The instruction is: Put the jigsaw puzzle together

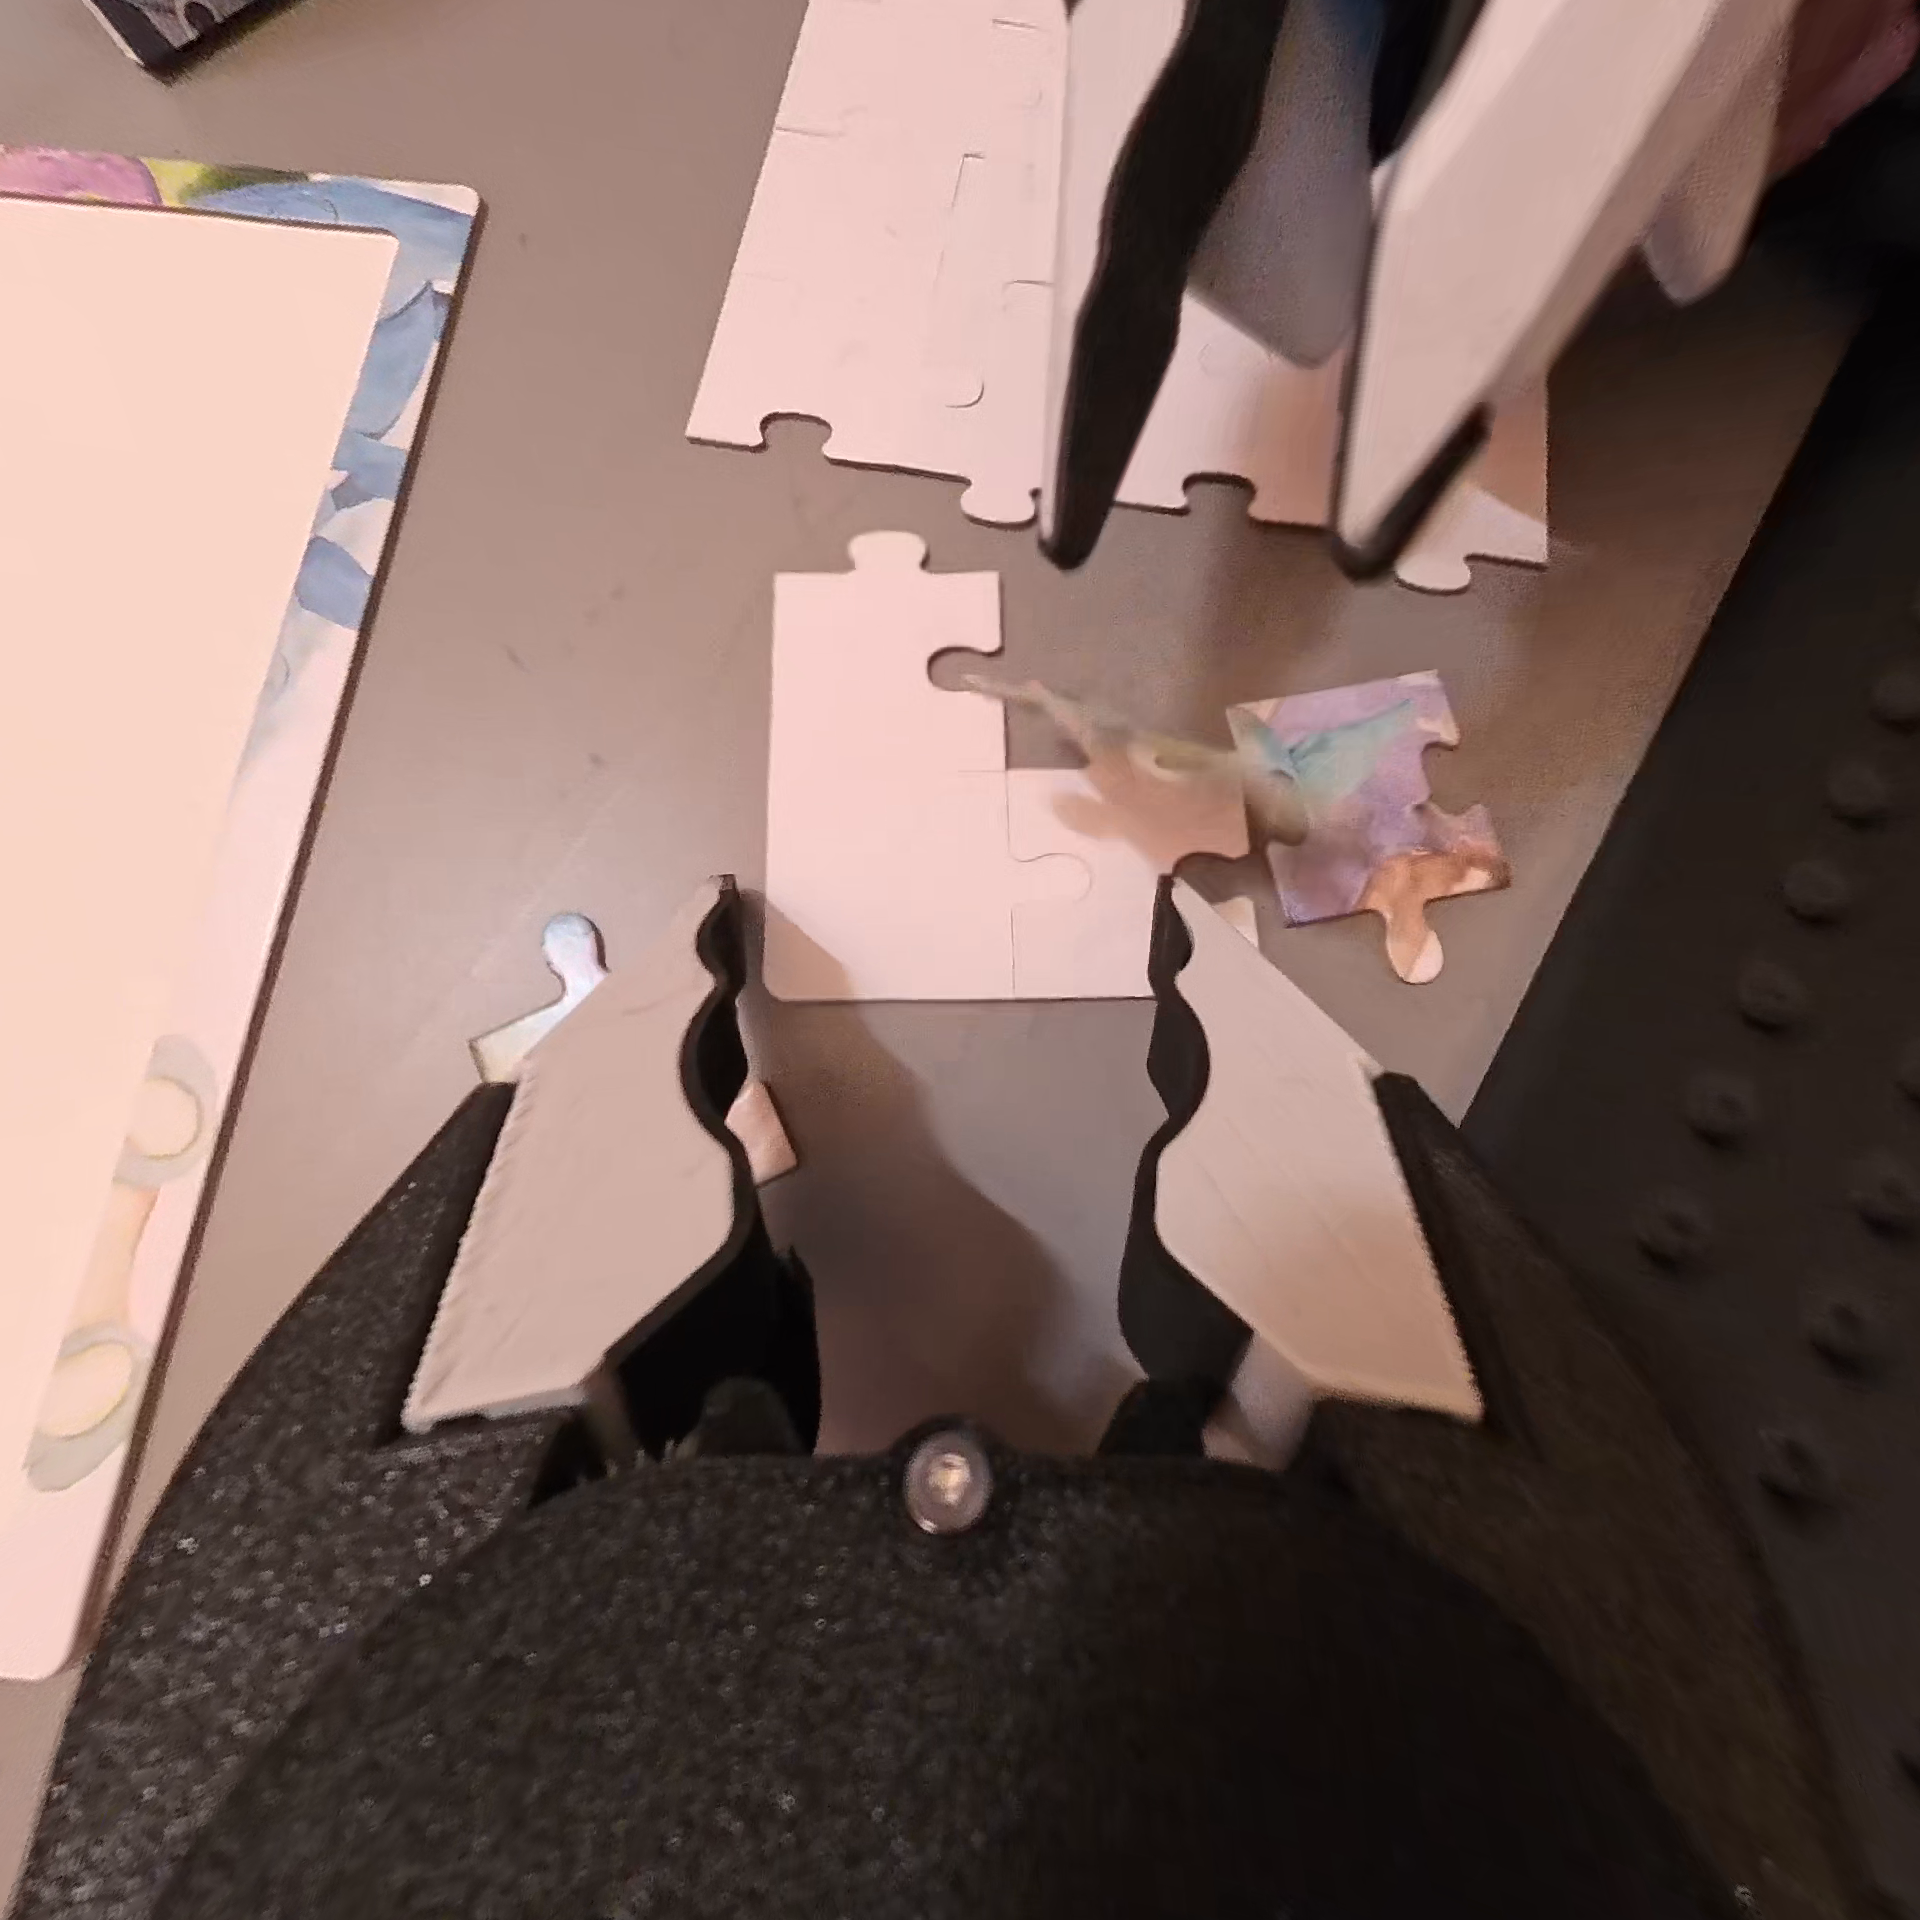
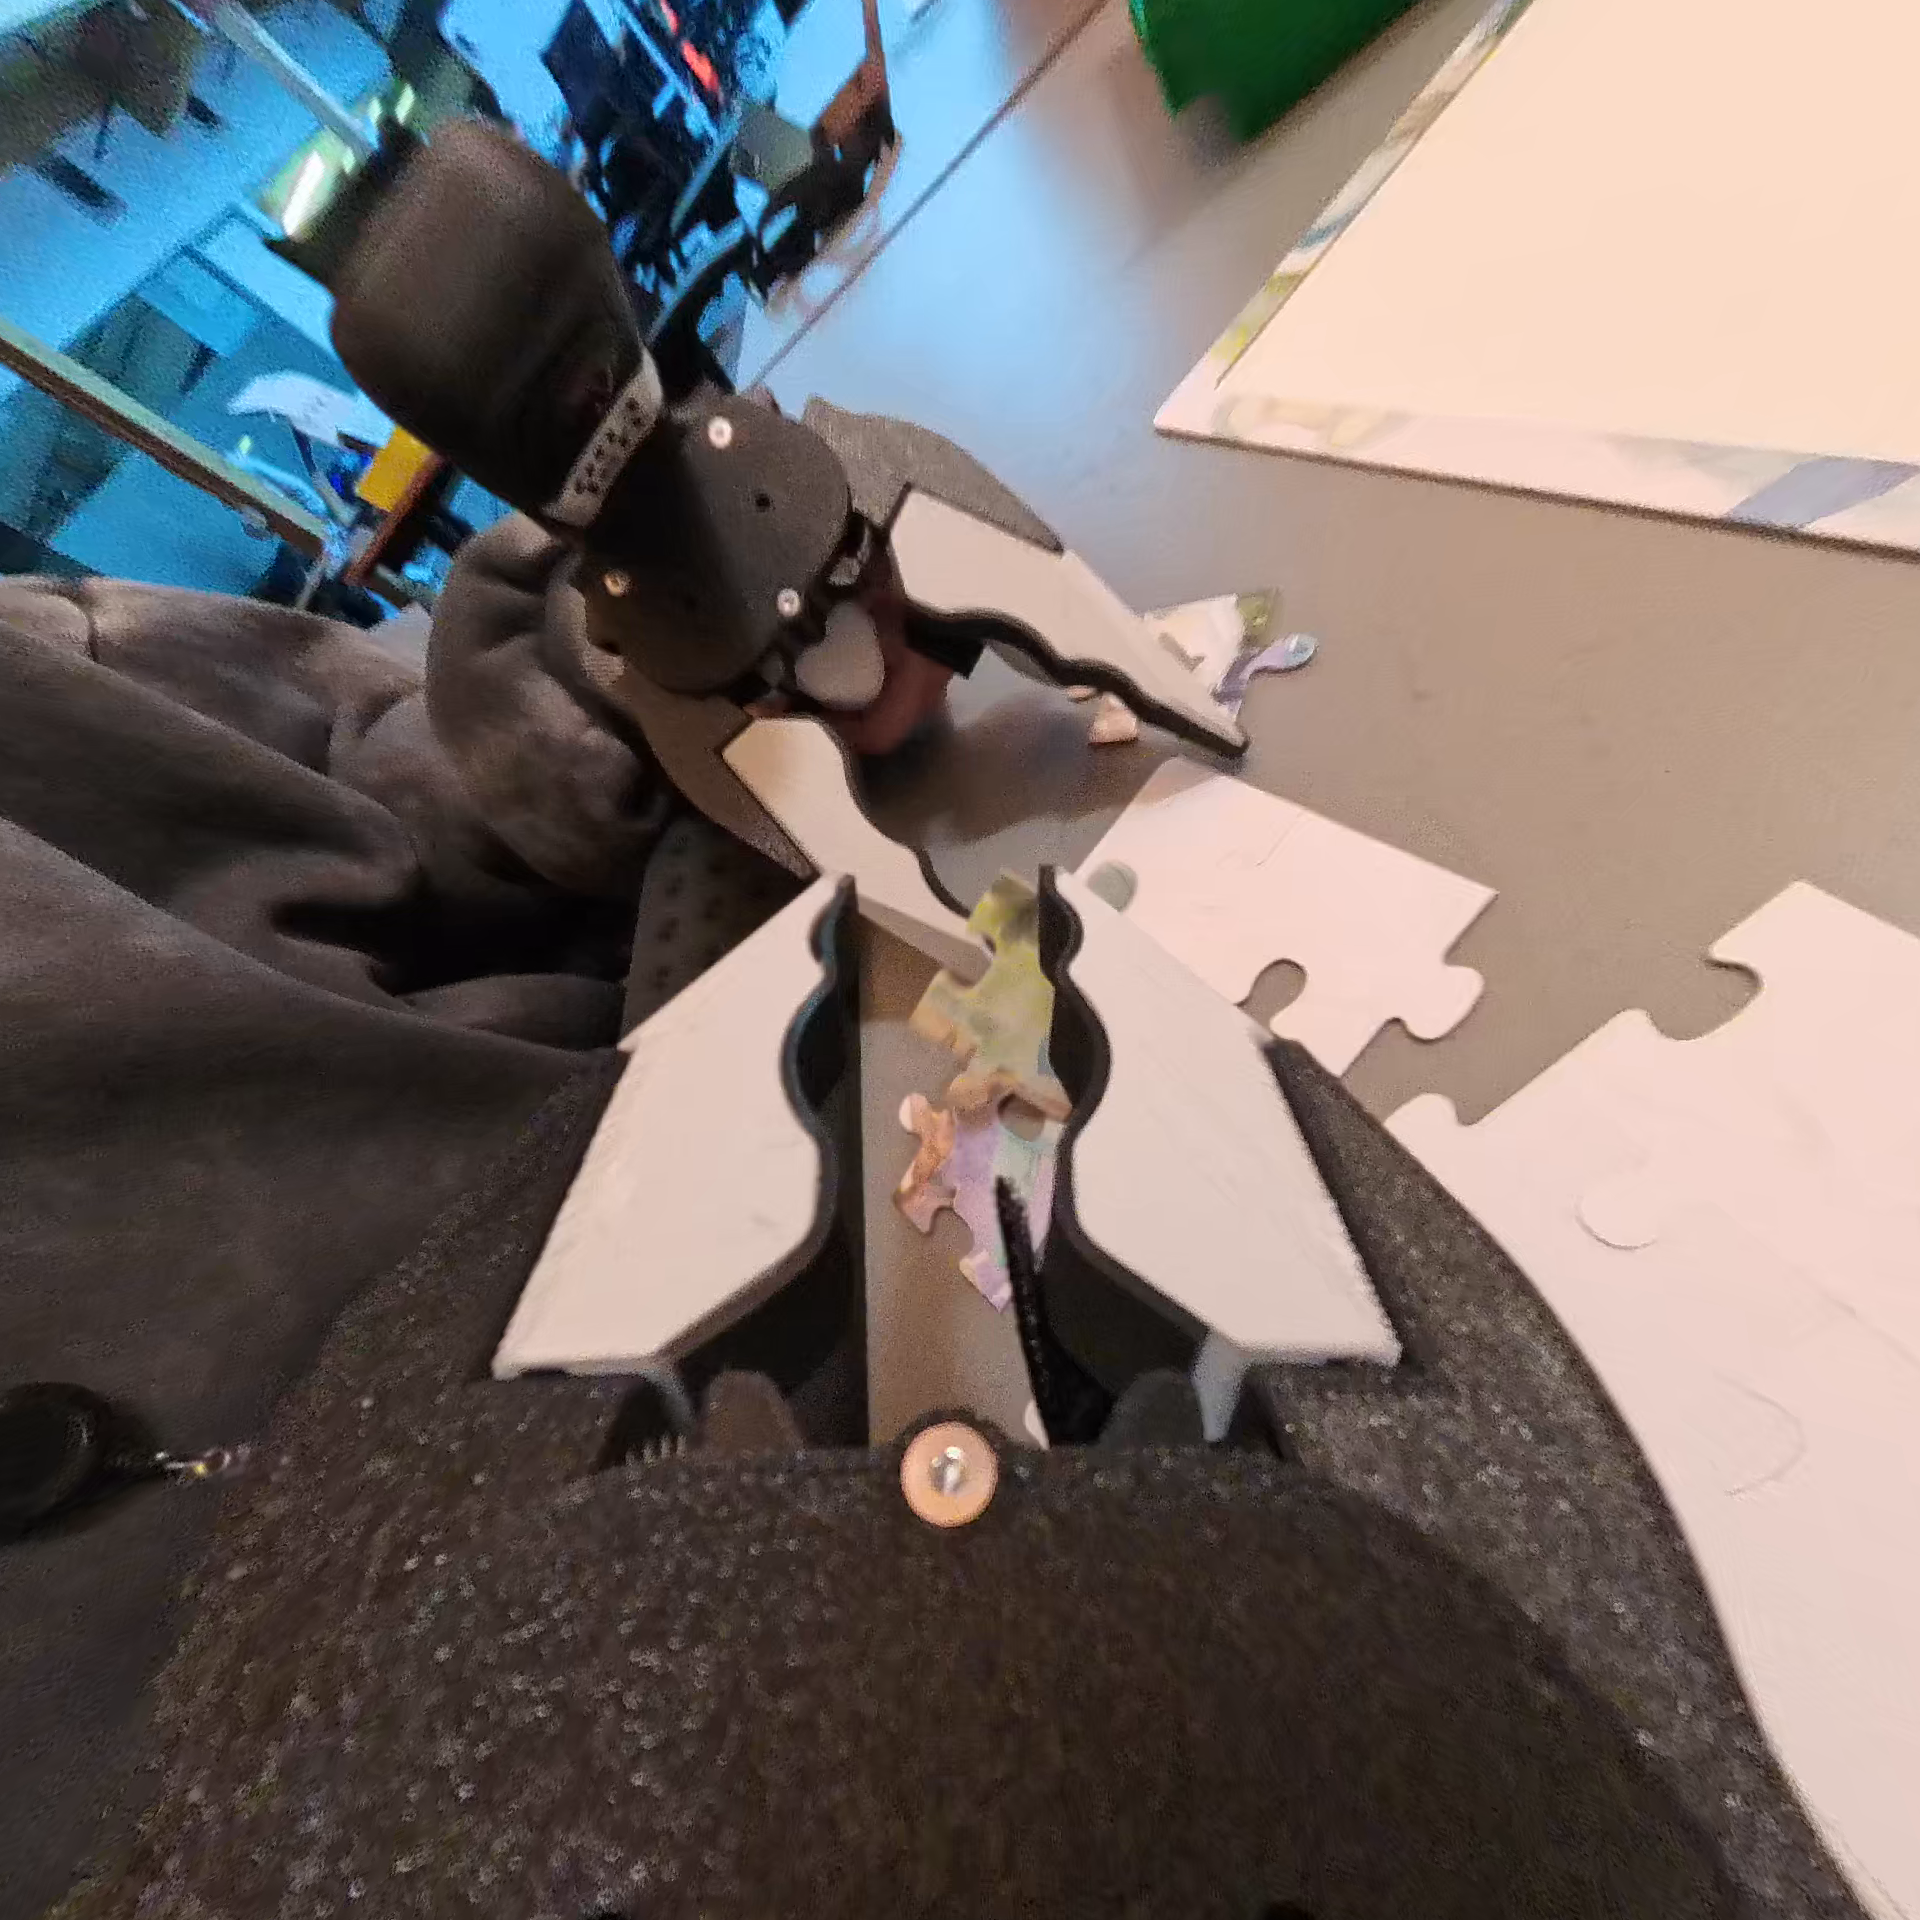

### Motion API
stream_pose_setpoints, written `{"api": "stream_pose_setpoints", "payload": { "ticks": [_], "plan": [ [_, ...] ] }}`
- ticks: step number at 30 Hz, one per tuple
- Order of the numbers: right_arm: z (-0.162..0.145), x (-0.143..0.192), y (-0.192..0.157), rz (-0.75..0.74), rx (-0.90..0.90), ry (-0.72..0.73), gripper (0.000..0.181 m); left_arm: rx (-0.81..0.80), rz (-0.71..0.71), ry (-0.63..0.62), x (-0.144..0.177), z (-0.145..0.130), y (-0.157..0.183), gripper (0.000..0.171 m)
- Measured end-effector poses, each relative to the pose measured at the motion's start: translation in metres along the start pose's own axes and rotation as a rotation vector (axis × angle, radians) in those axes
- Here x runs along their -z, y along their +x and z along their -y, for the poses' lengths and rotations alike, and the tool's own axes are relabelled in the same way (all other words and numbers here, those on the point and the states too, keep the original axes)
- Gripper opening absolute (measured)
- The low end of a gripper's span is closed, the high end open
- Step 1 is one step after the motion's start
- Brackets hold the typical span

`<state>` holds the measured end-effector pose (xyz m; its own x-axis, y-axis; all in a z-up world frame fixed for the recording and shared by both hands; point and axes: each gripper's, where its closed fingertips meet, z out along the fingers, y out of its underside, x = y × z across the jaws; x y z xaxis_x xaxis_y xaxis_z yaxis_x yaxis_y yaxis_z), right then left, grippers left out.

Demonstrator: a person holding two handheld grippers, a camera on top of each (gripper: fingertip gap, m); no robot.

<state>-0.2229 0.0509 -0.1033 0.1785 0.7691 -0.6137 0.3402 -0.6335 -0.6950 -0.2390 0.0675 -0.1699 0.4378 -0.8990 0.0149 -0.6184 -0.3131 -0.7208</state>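
A small joined group of white face-down puzzle pieces (image 1: 883, 790) lies just beyond my open, empty left gripper (image 1: 948, 904). A larger joined white section (image 1: 883, 291) lies farther off. My right gripper (image 1: 1216, 545) points down at that section's near edge, open. A lilac and brown face-up piece (image 1: 1361, 810) lies to the right of the small group, with a blurred greenish piece (image 1: 1101, 748) beside it. In the right wrist view both coloured pieces (image 2: 971, 1174) (image 2: 1003, 977) show on the table between my right gripper (image 2: 945, 883) fingers. The left gripper (image 2: 1101, 821) is beyond them.
A puzzle board (image 1: 208, 623) with a painted border lies at the left. A loose piece (image 1: 561, 977) sits partly under my left finger. A black studded mat (image 1: 1714, 935) runs along the right. A person's grey sleeve (image 2: 260, 935) and a green object (image 2: 1247, 52) show. The gap from one gripper's tips to the other's is roughly 7 cm.
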Motion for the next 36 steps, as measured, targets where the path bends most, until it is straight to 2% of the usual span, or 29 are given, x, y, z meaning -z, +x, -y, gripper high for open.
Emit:
{"api": "stream_pose_setpoints", "payload": {
  "ticks": [3, 5, 7, 10, 14, 18, 22, 23, 26, 29, 31, 34, 36],
  "plan": [
    [-0.019, -0.006, 0.006, -0.078, 0.082, -0.116, 0.036, 0.007, -0.010, -0.001, 0.000, 0.000, 0.001, 0.077],
    [-0.017, 0.000, 0.015, -0.147, 0.108, -0.113, 0.037, 0.006, -0.012, -0.001, 0.000, -0.001, 0.001, 0.075],
    [-0.019, 0.004, 0.020, -0.206, 0.132, -0.132, 0.046, -0.002, -0.009, 0.002, 0.001, 0.000, 0.002, 0.074],
    [-0.037, -0.005, 0.019, -0.245, 0.210, -0.250, 0.066, 0.003, -0.013, 0.000, 0.000, 0.000, 0.002, 0.074],
    [-0.053, -0.017, 0.025, -0.293, 0.286, -0.352, 0.073, 0.018, -0.004, 0.000, 0.000, 0.000, -0.001, 0.073],
    [-0.051, -0.021, 0.041, -0.474, 0.429, -0.396, 0.053, 0.051, 0.000, 0.002, 0.000, 0.000, -0.005, 0.066],
    [-0.050, -0.014, 0.041, -0.450, 0.372, -0.384, 0.044, 0.058, -0.017, 0.002, 0.003, -0.001, -0.005, 0.066],
    [-0.049, -0.009, 0.043, -0.444, 0.349, -0.359, 0.029, 0.067, -0.025, 0.001, 0.005, -0.001, -0.005, 0.066],
    [-0.044, 0.014, 0.044, -0.443, 0.289, -0.283, 0.029, 0.085, -0.044, 0.002, 0.007, 0.001, -0.003, 0.070],
    [-0.039, 0.054, 0.051, -0.528, 0.268, -0.225, 0.029, 0.029, -0.022, -0.069, 0.003, -0.005, 0.002, 0.086],
    [-0.036, 0.096, 0.056, -0.619, 0.242, -0.172, 0.029, -0.012, 0.000, -0.080, 0.001, -0.004, 0.005, 0.089],
    [-0.048, 0.183, 0.084, -0.859, 0.142, -0.141, 0.029, -0.009, -0.018, -0.082, -0.001, -0.004, 0.007, 0.091],
    [-0.063, 0.218, 0.097, -0.901, 0.062, -0.140, 0.037, -0.021, -0.024, -0.080, -0.001, -0.005, 0.007, 0.091]
  ]
}}
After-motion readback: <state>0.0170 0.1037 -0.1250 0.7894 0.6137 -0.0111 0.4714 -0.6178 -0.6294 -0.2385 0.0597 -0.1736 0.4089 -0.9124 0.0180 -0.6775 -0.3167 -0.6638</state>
